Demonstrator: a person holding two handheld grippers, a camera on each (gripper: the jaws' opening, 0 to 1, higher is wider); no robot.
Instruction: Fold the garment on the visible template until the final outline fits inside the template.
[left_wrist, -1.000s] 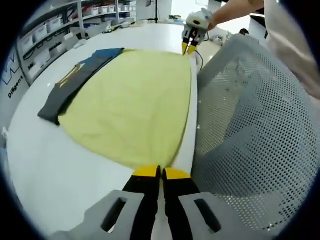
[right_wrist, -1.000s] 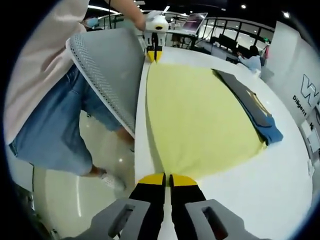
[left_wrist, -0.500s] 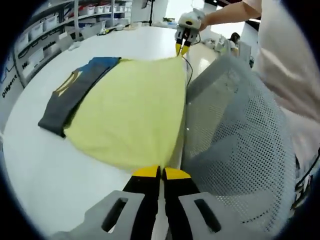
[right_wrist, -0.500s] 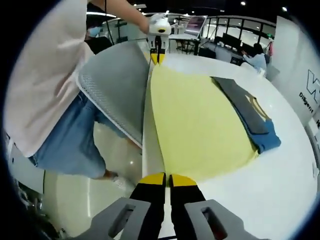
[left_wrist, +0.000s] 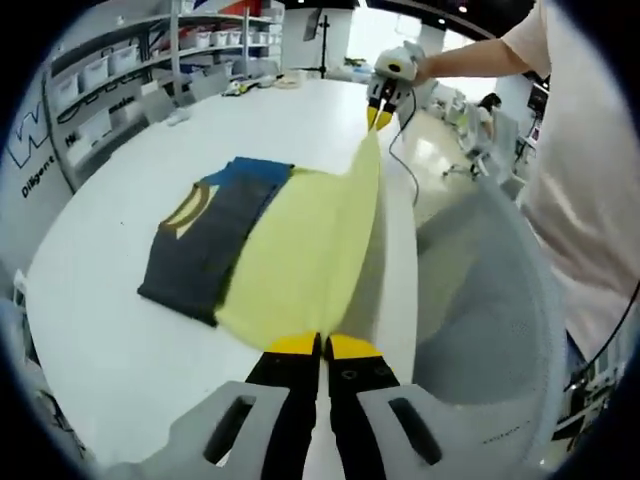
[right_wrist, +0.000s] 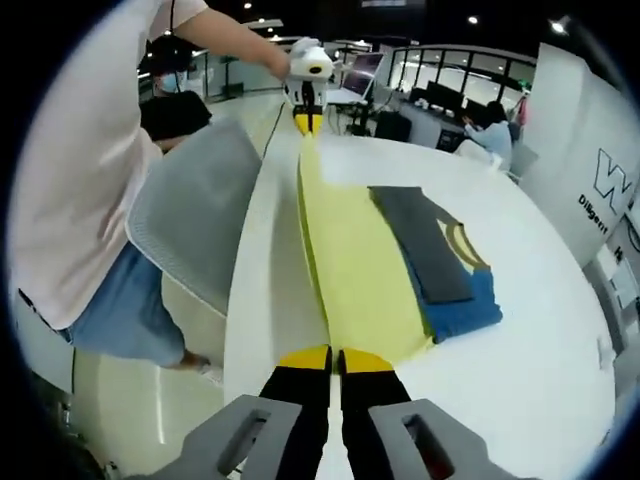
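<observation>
- White round table (left_wrist: 110, 290) spans a bright room with shelving behind.
- Soft yellow cloth (left_wrist: 305, 255) lies stretched over the table's near side, one edge lifted, partly covering a folded dark garment (left_wrist: 200, 250) with blue trim.
- Perforated grey chair (right_wrist: 190, 215) stands beside the table.
- Left gripper (left_wrist: 322, 345) and right gripper (right_wrist: 333, 358) each pinch a cloth corner, jaws closed.

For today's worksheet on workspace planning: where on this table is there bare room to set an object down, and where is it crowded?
Bare white table lies beyond the dark folded garment, toward the shelves. Crowded: the near edge, where the yellow cloth hangs between both grippers beside the mesh chair.
</observation>
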